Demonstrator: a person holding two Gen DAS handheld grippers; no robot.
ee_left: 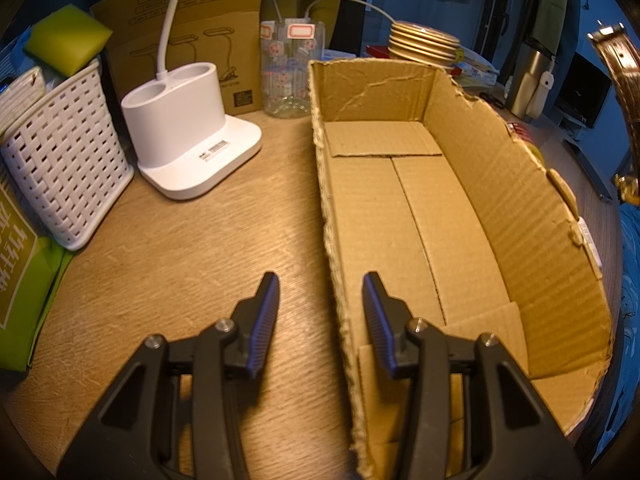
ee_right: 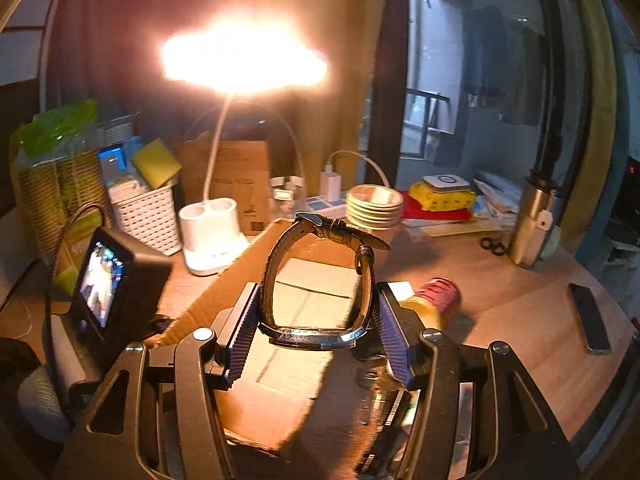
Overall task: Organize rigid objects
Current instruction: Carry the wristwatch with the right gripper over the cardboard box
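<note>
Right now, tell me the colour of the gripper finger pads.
Blue, ribbed pads on black arms; clearest in the left wrist view.

plain tan cardboard box (ee_left: 460, 208); white woven-pattern basket (ee_left: 68, 168); white lamp base (ee_left: 188, 128); yellow-green sponge (ee_left: 68, 38)

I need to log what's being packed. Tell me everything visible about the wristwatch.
The wristwatch has a dark, leather-looking strap buckled into a closed loop and a metallic case at the bottom. The right hand-held gripper clamps it by its sides, loop upright, above the open cardboard box. Its dial is not visible.
</note>
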